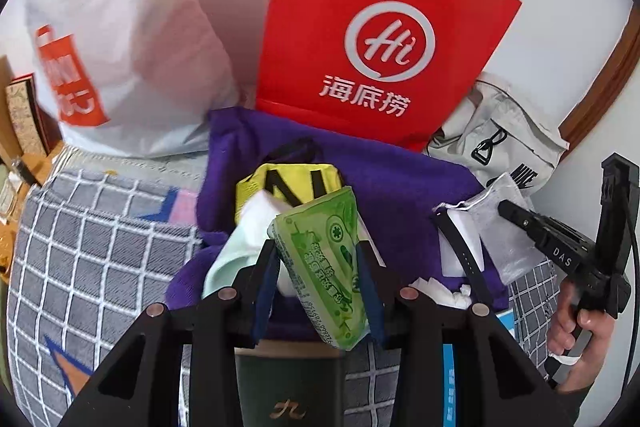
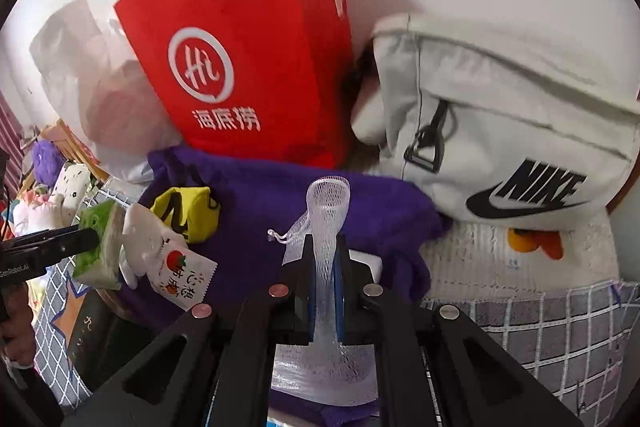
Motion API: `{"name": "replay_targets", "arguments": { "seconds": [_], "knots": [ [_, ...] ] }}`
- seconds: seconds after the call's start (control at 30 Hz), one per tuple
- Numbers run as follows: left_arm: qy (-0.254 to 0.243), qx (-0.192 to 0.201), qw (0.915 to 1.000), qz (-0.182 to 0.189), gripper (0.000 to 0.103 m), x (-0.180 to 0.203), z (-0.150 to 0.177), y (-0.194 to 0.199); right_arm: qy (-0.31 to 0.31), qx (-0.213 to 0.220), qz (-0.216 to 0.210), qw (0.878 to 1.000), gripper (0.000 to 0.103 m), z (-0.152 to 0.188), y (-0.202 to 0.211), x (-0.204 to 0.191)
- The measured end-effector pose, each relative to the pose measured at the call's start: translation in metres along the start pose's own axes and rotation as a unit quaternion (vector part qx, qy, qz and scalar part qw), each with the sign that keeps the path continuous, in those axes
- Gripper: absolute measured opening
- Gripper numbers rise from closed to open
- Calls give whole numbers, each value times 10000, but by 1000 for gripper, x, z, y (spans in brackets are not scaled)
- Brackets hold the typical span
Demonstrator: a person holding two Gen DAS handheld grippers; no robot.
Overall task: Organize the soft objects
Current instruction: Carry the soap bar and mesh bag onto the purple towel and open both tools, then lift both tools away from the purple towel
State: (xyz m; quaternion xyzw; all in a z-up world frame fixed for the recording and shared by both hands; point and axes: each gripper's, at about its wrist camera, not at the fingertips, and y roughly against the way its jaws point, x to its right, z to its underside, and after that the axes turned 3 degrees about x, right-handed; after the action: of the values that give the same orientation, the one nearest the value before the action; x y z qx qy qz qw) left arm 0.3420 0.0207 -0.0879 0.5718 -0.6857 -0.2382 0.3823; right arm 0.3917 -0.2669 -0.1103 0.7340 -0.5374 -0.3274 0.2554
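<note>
My left gripper [image 1: 316, 247] is shut on a green tissue pack [image 1: 324, 263], held above a purple cloth [image 1: 400, 187]; the pack also shows in the right wrist view [image 2: 98, 247]. My right gripper [image 2: 324, 243] is shut on a white mesh bag [image 2: 326, 227] with a drawstring, above the same purple cloth [image 2: 280, 195]; in the left wrist view it [image 1: 504, 207] holds the mesh bag [image 1: 496, 223]. A yellow pouch [image 1: 288, 183] lies on the cloth, and a white plush with a strawberry packet [image 2: 180, 271] hangs beside the tissue pack.
A red paper bag [image 1: 384, 39] and a white plastic bag [image 1: 112, 47] lean on the wall behind. A white Nike bag [image 2: 500, 139] lies at right. The bed has a grey checked sheet [image 1: 88, 259]. A dark green cup [image 1: 288, 387] stands below my left gripper. Plush toys [image 2: 44, 187] sit far left.
</note>
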Motion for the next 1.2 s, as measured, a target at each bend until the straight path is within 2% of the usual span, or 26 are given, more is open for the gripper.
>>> {"name": "replay_targets", "arguments": {
  "seconds": [0.33, 0.57, 0.6, 0.67, 0.7, 0.73, 0.87, 1.1, 1.2],
  "knots": [
    [-36, -129, 9999, -48, 38, 11, -22, -42, -110, -301, 15, 9995, 8, 6, -23, 12],
    [71, -283, 9995, -92, 39, 7, -24, -65, -152, -510, -79, 9986, 10, 10, -35, 12],
    [96, -298, 9995, -80, 39, 5, -24, -67, -136, -502, -110, 9986, 15, 10, -36, 10],
    [126, -296, 9995, -41, 42, 3, -25, -67, -53, -471, -140, 9988, 33, 11, -36, 5],
    [131, -281, 9995, -14, 44, 3, -24, -66, -5, -445, -158, 9989, 49, 11, -35, 3],
    [151, -258, 9996, 19, 47, 2, -24, -64, 36, -403, -184, 9990, 60, 11, -34, 1],
    [270, -166, 9994, 100, 56, 1, -26, -54, 196, -224, -210, 9993, 65, 8, -24, -11],
    [152, 62, 9998, -57, 56, 1, -22, -15, 263, 114, -188, 9994, 68, 5, 6, -28],
    [133, 220, 9994, -220, 56, -2, -15, 6, 229, 99, -137, 9996, 69, 8, 22, -37]
  ]
}}
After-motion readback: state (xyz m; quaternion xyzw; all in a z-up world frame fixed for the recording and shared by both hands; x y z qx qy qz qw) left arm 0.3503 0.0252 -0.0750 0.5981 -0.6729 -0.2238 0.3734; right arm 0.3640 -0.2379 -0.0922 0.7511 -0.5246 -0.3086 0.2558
